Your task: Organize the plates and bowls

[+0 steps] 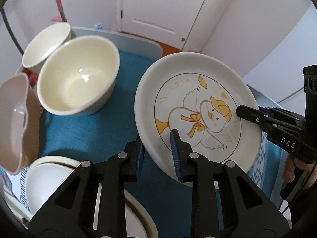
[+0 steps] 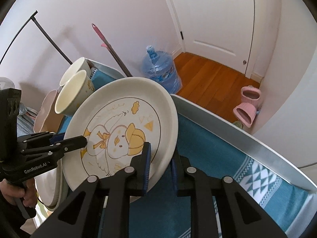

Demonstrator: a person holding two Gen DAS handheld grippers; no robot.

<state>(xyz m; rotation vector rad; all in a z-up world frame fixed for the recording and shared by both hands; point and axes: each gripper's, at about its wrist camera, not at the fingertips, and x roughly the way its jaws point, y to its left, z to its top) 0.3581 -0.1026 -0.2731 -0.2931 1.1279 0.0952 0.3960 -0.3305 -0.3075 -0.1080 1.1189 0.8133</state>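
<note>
Both grippers are clamped on the duck plate (image 1: 198, 107), the left gripper (image 1: 158, 152) on its lower rim and the right gripper (image 2: 160, 166) on the opposite edge (seemingly lifted, tilted) above the blue cloth (image 1: 89, 134), with cream bowls (image 1: 77, 75) upper left.

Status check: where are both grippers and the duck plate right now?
Left gripper and right gripper both shut on duck plate rim, opposite edges. Plate tilted above the blue mat. Cream bowls to the plate's left, apart from it.
</note>
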